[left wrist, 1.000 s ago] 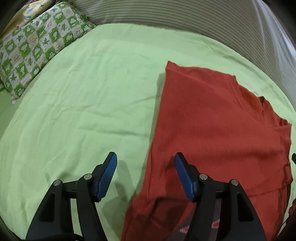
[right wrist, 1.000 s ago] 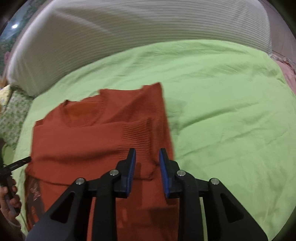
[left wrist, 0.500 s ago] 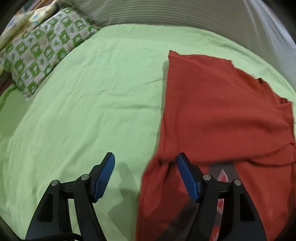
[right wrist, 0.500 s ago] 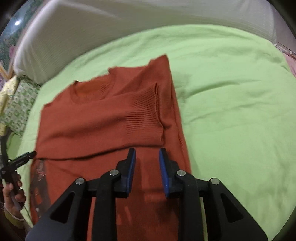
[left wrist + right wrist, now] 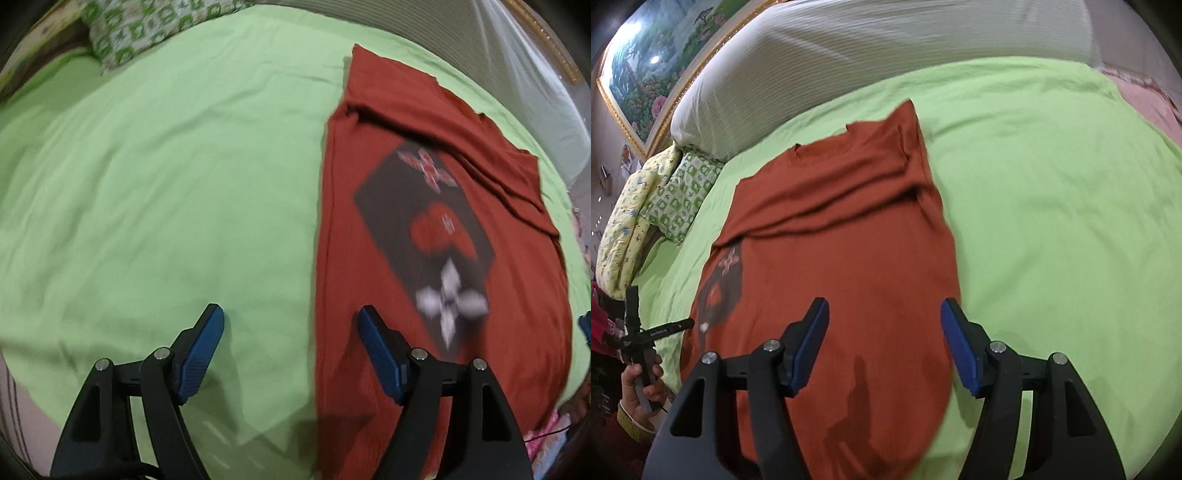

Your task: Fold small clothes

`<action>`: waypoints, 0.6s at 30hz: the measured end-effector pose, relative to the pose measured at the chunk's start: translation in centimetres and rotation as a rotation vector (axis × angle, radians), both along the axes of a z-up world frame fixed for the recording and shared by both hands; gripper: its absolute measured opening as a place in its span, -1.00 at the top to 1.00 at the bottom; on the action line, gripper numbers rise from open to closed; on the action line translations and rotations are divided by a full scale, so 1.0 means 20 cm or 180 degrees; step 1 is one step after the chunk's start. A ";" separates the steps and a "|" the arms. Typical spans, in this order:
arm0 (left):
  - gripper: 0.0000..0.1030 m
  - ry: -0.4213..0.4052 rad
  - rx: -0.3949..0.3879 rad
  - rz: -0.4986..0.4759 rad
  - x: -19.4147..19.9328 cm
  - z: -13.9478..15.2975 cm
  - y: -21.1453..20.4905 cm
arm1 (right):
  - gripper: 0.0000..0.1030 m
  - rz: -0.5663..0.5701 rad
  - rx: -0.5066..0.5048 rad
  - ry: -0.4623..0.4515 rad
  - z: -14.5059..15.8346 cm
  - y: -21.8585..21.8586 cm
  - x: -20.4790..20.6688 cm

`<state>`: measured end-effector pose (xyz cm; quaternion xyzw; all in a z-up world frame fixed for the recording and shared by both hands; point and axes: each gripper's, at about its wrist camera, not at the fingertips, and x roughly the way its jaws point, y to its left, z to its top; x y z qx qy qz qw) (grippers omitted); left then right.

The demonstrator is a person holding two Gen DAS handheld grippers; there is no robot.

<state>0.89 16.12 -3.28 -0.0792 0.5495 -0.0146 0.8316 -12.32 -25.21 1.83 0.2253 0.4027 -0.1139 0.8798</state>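
On the green bedsheet (image 5: 155, 192) lies the rust-red sweater (image 5: 849, 258), spread flat with its collar toward twelve o'clock in the right wrist view and its hem running under my cameras at six o'clock. Both sleeves look already folded in across the chest, leaving a long narrow panel; a dark printed patch (image 5: 424, 218) shows on the body at about two o'clock in the left wrist view. My left hand-held gripper (image 5: 290, 328) hangs with its jaws spread wide, empty, straddling the sweater's left edge, one pad over sheet and one over knit. My right hand-held gripper (image 5: 884, 323) is likewise spread and holding nothing, above the lower right part of the garment. I judge the knit light, soft and limp: it will sag and stretch if lifted by one point, and the ribbed fabric should grip the pads well, not slip. The sheet beneath is loose, so I risk pinching it along with the sweater. I would take the hem at its two corners, one per hand-held gripper, pinching all layers, and carry them toward the collar at twelve o'clock
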 end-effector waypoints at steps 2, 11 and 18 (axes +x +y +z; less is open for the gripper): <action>-0.52 -0.0012 -0.0062 -0.0081 -0.11 0.00 0.00 | -0.24 -0.0049 0.0128 -0.0002 -0.03 0.02 -0.11; -0.61 -0.0062 0.0041 -0.0394 -0.34 -0.05 -0.11 | -0.23 0.0041 0.0345 0.0086 -0.18 0.18 -0.37; -0.65 0.0025 -0.0106 -0.0603 -0.42 -0.09 -0.20 | -0.24 0.0134 0.0532 0.0010 -0.18 0.24 -0.44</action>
